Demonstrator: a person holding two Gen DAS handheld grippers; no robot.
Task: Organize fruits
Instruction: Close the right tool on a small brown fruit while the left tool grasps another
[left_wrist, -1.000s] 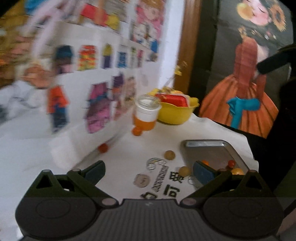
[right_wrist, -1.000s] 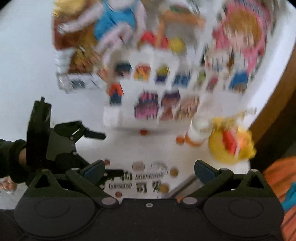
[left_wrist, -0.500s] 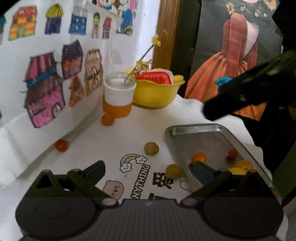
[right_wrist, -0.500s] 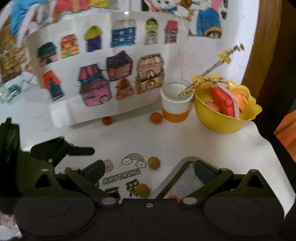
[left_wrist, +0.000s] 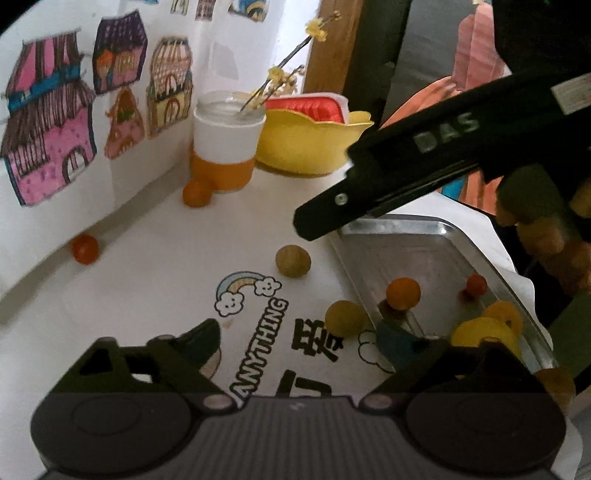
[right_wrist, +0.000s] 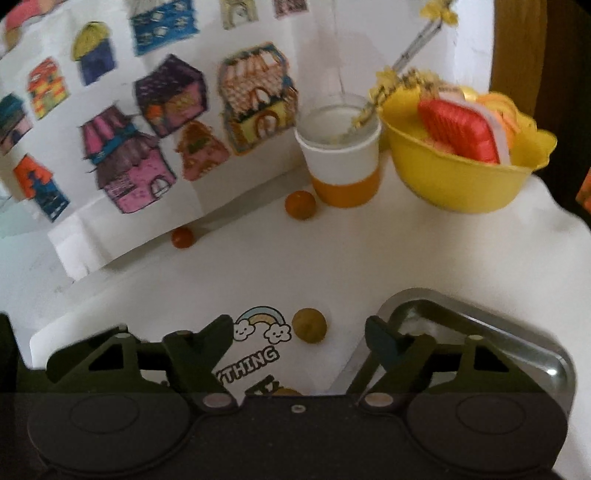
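Both tongs spread, empty — brown fruit (right_wrist: 309, 325) just ahead between right tongs (right_wrist: 301, 332).

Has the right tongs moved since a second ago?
Yes. In the left wrist view the right tongs now reach in across the metal tray toward the brown fruit.

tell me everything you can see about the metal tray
The metal tray is a shallow, shiny silver rectangle with rounded corners and a raised rim, lying flat on the white printed tablecloth. Inside sit an orange fruit, a small red fruit and yellow fruits. A yellowish fruit rests just outside its near-left rim. The right gripper hangs open over its corner.
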